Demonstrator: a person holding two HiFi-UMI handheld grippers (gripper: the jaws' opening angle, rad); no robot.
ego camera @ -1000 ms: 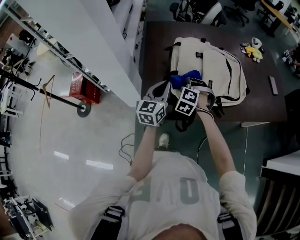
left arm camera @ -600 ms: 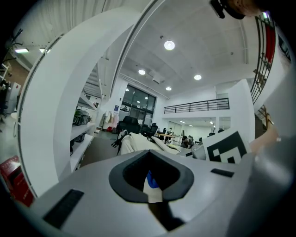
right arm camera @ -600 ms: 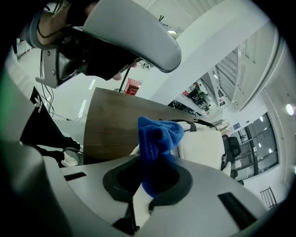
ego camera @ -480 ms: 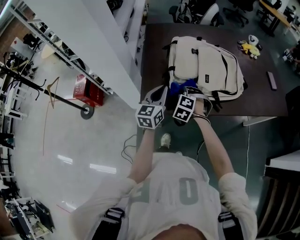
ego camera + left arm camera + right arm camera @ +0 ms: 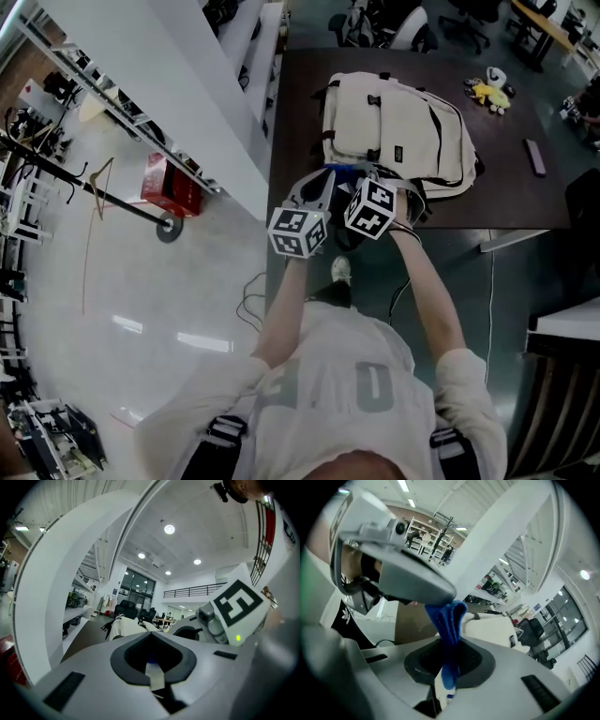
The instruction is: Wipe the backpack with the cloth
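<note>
A cream backpack (image 5: 394, 131) lies flat on the dark table (image 5: 516, 202). My two grippers hover side by side at the table's near edge, just in front of the backpack's lower end. The right gripper (image 5: 361, 176) is shut on a folded blue cloth (image 5: 449, 620), which stands up out of its jaws. The cloth's top end meets the tip of the left gripper (image 5: 324, 180). In the left gripper view the left gripper (image 5: 152, 660) has its jaws together with a sliver of blue between them. Only a small blue patch of cloth (image 5: 349, 172) shows from the head view.
A yellow toy (image 5: 487, 92) and a small dark bar (image 5: 532, 157) lie on the table's right part. A white shelf unit (image 5: 187, 103) runs along the table's left side. A red box (image 5: 171, 183) and loose cables (image 5: 248, 305) are on the floor. Office chairs (image 5: 412, 23) stand behind the table.
Both grippers and the cloth have drawn back from the backpack's lower end toward the table's near edge. Less of the blue cloth shows from above now.
</note>
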